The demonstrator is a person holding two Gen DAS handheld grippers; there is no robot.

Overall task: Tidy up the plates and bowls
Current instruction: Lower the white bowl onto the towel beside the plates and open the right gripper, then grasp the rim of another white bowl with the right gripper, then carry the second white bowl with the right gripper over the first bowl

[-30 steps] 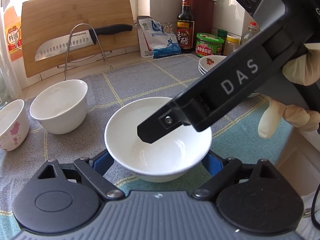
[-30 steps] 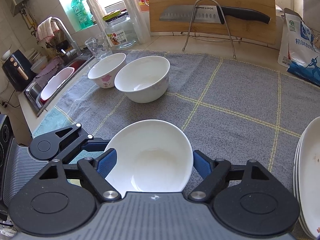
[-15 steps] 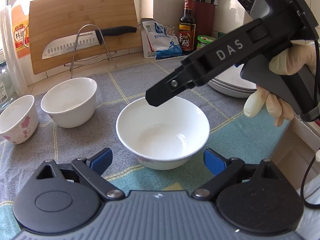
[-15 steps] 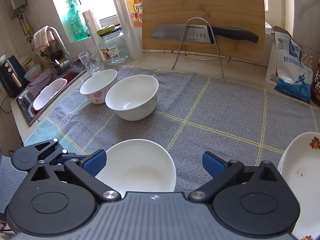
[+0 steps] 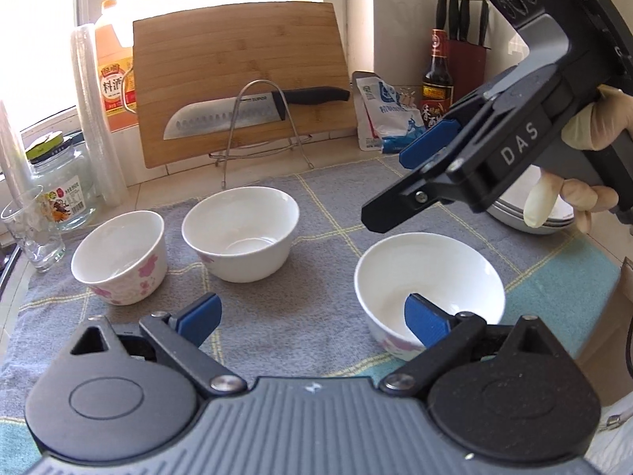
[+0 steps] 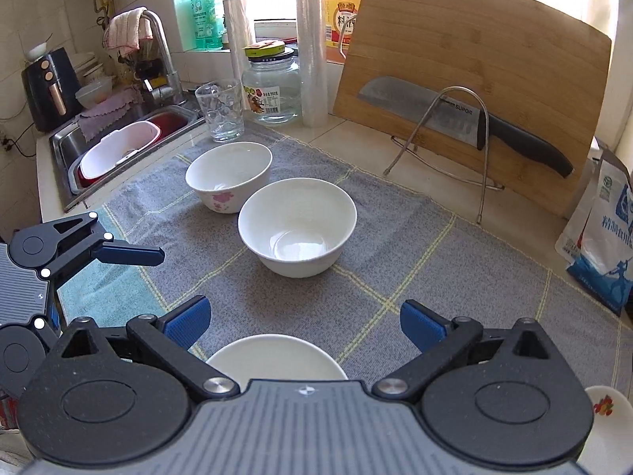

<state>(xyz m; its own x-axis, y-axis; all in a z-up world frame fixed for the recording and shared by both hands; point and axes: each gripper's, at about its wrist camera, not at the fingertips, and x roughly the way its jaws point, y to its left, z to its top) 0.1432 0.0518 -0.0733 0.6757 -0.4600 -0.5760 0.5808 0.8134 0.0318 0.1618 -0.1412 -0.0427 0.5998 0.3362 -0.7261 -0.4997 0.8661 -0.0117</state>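
The bowl (image 5: 429,277) stood on the grey cloth (image 5: 324,213), free. The left gripper (image 5: 312,318) was opening, nothing pressed; the right gripper (image 6: 304,322) stood wide, empty, above it.

Left tool (image 5: 312,318) opening, empty; right tool (image 6: 304,322) wide, empty, apparently gripped by a gloved hand (image 5: 585,166).
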